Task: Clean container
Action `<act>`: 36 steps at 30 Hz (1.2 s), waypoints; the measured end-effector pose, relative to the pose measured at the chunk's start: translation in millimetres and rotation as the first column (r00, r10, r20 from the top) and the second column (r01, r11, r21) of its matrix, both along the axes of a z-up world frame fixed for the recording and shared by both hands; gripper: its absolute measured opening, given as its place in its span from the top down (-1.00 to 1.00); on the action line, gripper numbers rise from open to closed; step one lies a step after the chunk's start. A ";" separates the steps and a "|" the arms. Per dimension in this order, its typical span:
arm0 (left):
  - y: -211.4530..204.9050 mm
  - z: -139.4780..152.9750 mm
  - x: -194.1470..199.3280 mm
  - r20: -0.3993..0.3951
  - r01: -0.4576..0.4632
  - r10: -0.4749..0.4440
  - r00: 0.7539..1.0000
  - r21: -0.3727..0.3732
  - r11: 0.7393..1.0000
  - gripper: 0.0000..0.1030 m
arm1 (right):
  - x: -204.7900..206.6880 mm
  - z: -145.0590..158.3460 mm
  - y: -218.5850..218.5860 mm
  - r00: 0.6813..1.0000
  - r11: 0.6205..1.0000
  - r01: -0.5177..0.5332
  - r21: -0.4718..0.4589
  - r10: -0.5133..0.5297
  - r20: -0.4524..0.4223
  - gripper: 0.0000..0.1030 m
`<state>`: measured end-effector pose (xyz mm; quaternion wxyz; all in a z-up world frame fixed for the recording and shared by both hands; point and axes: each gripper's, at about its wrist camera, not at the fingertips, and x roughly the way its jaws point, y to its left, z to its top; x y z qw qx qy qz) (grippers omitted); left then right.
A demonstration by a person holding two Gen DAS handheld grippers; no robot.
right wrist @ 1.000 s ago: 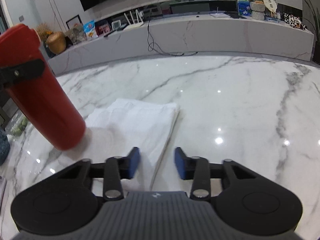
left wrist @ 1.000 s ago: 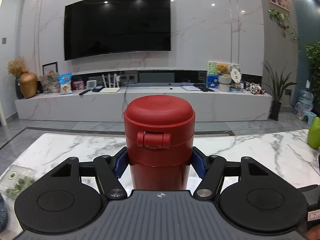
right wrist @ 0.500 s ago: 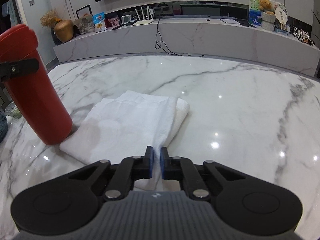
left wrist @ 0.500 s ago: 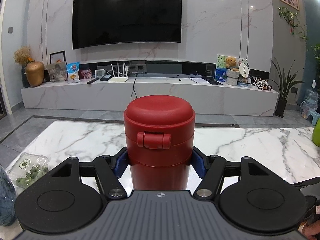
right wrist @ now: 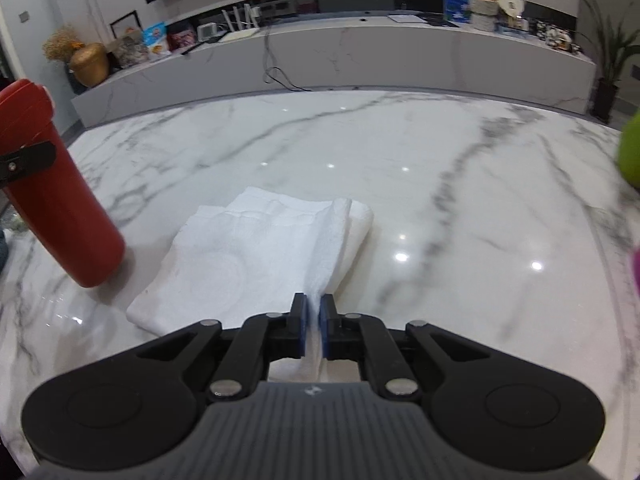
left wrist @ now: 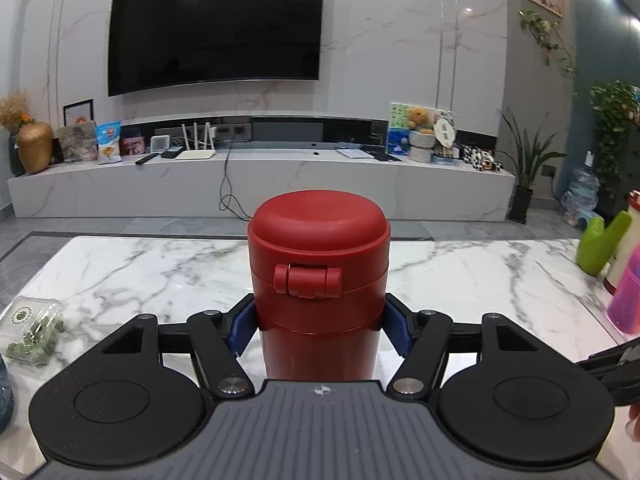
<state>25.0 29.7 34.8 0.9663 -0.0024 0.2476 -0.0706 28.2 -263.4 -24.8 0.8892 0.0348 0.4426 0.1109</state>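
A red flask with a domed hinged lid stands upright in the left wrist view, and my left gripper is shut on its body just under the lid. The right wrist view shows the same red flask at the left, its base on the marble table, with one black finger across it. A folded white cloth lies to the right of the flask. My right gripper is shut on the cloth's near right edge, which is pinched up between the blue pads.
A clear plastic box of green produce sits at the table's left edge. A green object and a pink bottle stand at the right edge. A long TV console runs across the room beyond the table.
My right gripper shut on the cloth's edge and has since pulled back and lifted it, so the cloth now rises into the pads. The left gripper kept its grip while its view tilted slightly.
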 end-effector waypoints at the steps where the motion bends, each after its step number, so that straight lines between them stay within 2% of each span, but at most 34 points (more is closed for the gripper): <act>1: -1.6 -0.4 -1.5 -0.003 0.006 -0.006 1.000 -0.001 1.000 -0.22 | -3.1 1.0 -4.0 1.000 1.000 0.008 -0.013 -0.008 -0.002 0.84; 10: -9.4 -7.1 -4.8 -0.033 0.034 -0.035 0.999 -0.006 0.999 -0.22 | -15.3 18.2 -16.7 0.999 0.985 0.024 -0.168 -0.017 0.042 0.84; 19: -14.9 -10.2 -10.8 -0.033 0.053 -0.052 0.998 0.017 0.998 -0.22 | -17.0 42.9 15.0 0.989 0.960 -0.049 -0.275 0.085 0.120 0.85; 28: -14.2 -8.7 -12.7 -0.046 0.044 -0.044 0.998 0.002 0.999 -0.22 | -21.8 47.9 45.9 0.979 0.965 -0.123 -0.232 0.156 0.128 0.87; 36: -11.5 -7.6 -14.1 -0.056 0.047 -0.047 0.997 -0.003 0.999 -0.22 | -18.2 35.7 -1.0 0.992 0.986 0.083 -0.146 -0.067 0.111 0.79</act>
